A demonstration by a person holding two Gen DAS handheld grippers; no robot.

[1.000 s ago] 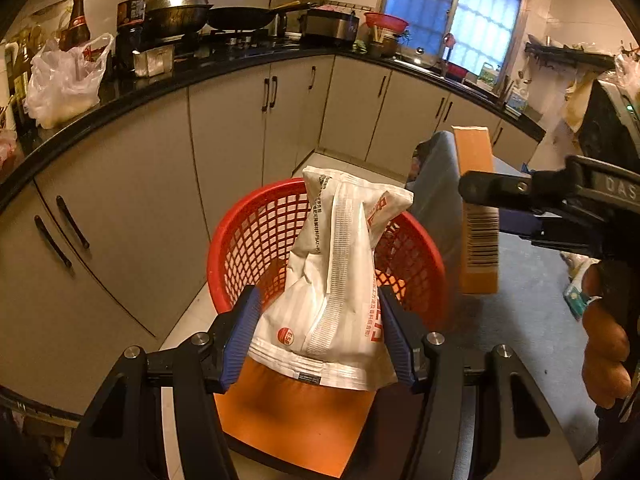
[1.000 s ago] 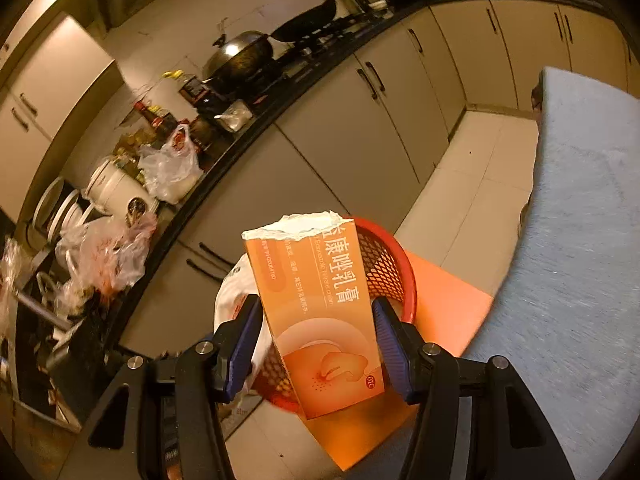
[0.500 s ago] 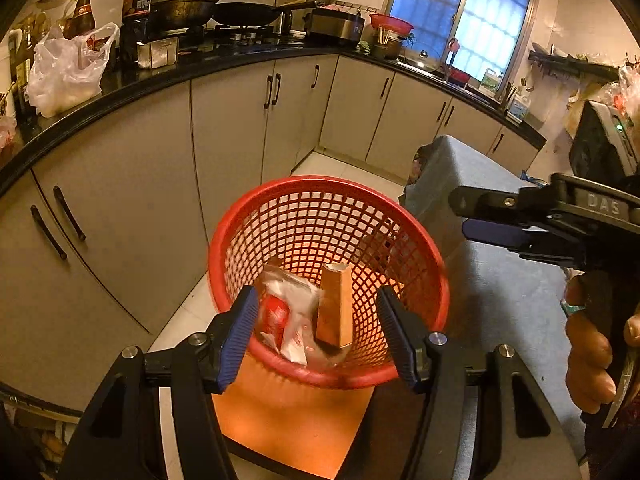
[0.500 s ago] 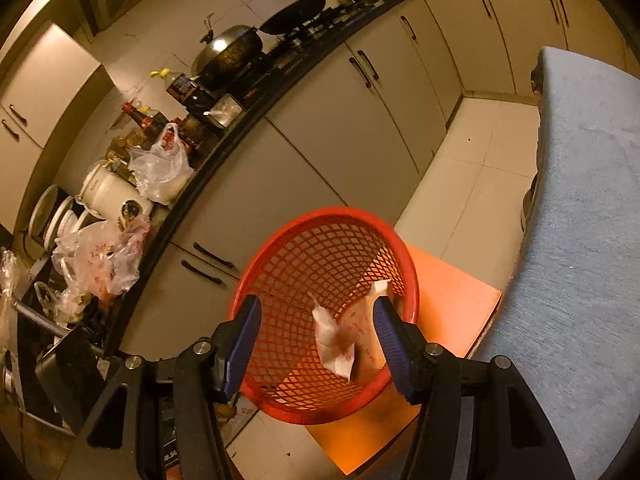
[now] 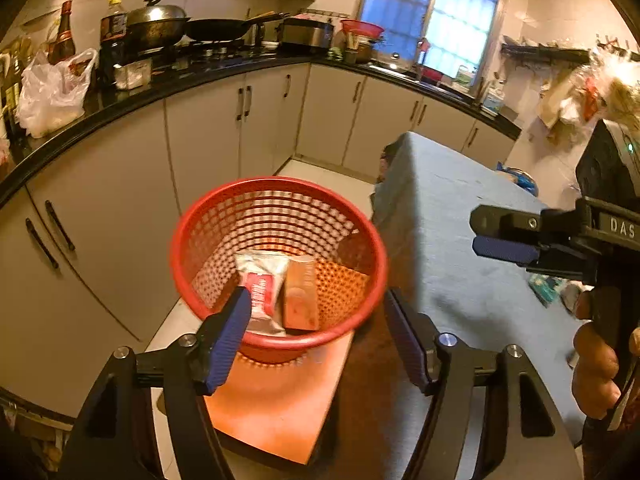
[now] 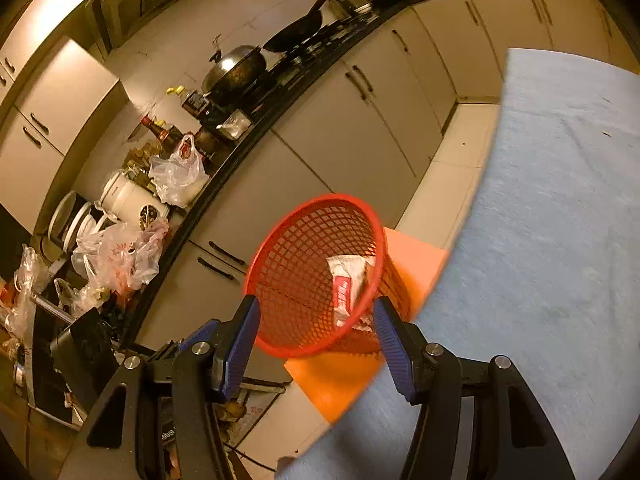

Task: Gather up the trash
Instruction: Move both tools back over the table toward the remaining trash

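Note:
A red mesh basket [image 5: 224, 216] stands on an orange stool [image 5: 276, 404] beside the table. Inside it lie a white and red wrapper [image 5: 262, 286] and an orange carton [image 5: 301, 300]. My left gripper [image 5: 320, 340] is open and empty, just in front of the basket. My right gripper [image 6: 316, 340] is open and empty, above the basket's near side; it also shows at the right of the left wrist view [image 5: 504, 236]. In the right wrist view the basket [image 6: 280, 248] holds the wrapper [image 6: 347, 284]; the carton is hidden there.
A table with a blue-grey cloth [image 5: 452, 232] stands right of the basket, also in the right wrist view [image 6: 552, 240]. Some items lie at its far right edge [image 5: 548, 284]. A black counter [image 5: 168, 84] with pans, bottles and plastic bags runs over cream cabinets [image 5: 208, 144].
Both grippers opened and dropped the white wrapper and the orange carton into the basket. Both grippers have since drawn back from the basket, the right one toward the table.

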